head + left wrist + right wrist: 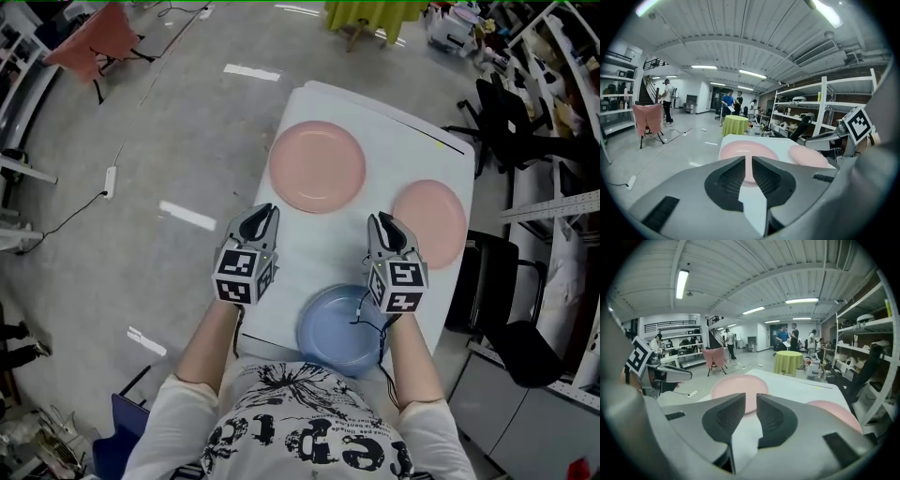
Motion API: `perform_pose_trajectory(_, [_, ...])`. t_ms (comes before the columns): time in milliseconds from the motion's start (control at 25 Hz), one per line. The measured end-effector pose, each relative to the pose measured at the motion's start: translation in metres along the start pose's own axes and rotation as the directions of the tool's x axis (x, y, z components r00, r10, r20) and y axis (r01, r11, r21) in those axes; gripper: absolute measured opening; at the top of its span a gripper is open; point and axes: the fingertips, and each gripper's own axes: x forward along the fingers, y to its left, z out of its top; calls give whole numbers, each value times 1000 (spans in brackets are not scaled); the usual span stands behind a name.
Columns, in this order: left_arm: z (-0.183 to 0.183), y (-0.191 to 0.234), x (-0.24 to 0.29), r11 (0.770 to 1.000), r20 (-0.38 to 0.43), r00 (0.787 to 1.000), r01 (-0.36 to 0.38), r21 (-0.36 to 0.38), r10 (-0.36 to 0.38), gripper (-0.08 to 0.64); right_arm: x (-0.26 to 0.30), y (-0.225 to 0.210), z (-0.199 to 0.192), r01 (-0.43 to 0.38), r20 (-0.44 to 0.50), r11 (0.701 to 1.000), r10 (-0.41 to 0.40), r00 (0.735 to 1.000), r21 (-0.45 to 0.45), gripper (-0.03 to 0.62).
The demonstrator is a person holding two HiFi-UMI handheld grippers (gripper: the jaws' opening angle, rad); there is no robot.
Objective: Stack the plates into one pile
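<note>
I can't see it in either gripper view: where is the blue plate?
In the head view the blue plate sits at the table's near edge, close to the person, partly beneath the right gripper.

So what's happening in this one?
A person holds the left gripper and right gripper over a white table, between three separate plates: a big pink plate, a smaller pink plate and a blue plate nearest them. Both grippers' fingers stand slightly apart and empty. Nothing is stacked yet.
</note>
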Motion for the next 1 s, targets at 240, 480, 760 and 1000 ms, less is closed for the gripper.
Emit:
perform_pose_trajectory(240, [-15, 51, 61, 996, -112, 994, -3, -89, -7, 120, 77, -28, -11, 39, -98, 997, -32, 995, 69, 126])
perform_pose_trajectory(480, [-27, 90, 113, 968, -238, 970, -5, -249, -56, 153, 130, -37, -22, 85, -222, 981, -45, 974, 173, 127])
perform_pose_trajectory(760, [-43, 104, 156, 957, -321, 943, -12, -289, -85, 153, 170, -49, -54, 151, -324, 965, -75, 943, 215, 140])
perform_pose_trajectory(1000, [-46, 104, 172, 955, -323, 937, 32, -295, -131, 94, 181, -49, -57, 143, -322, 967, -69, 944, 213, 100])
